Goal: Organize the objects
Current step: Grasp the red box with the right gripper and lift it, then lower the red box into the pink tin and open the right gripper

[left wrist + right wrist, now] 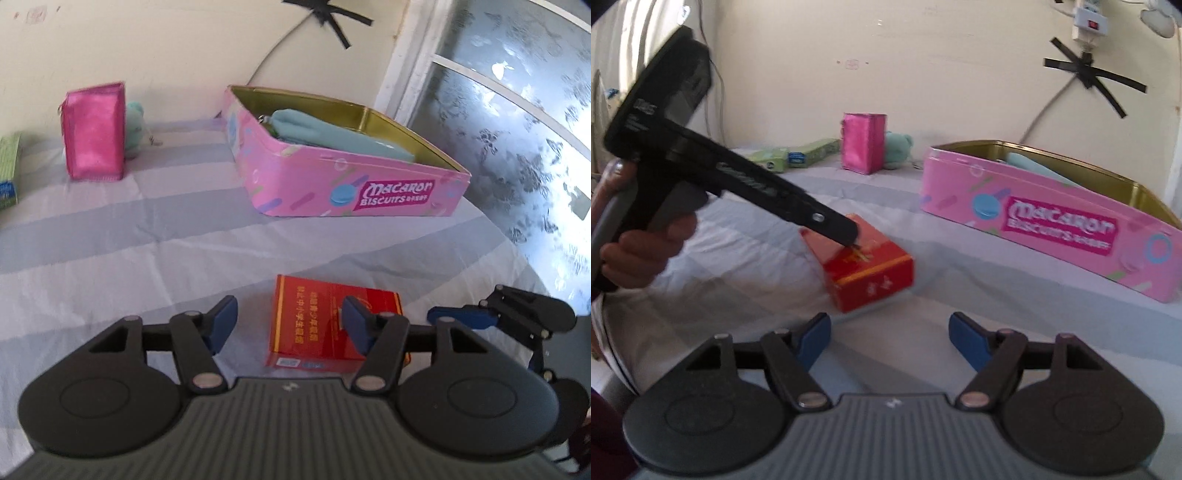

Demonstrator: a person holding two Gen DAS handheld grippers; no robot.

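Observation:
A red box (325, 325) with gold print lies on the striped cloth just ahead of my left gripper (288, 328), which is open; its right finger overlaps the box's right part. The box also shows in the right wrist view (864, 266), with the left gripper's body above it. My right gripper (890, 339) is open and empty, a little short of the box. An open pink "Macaron Biscuits" tin (354, 188) stands beyond, holding a light blue pouch (332, 133). The tin appears at the right in the right wrist view (1052, 218).
A shiny pink pouch (94, 133) stands near the wall with a teal plush toy (135, 123) behind it. A green box (9, 170) lies at the far left. A frosted window (517, 110) is on the right. A cable (1049, 103) hangs on the wall.

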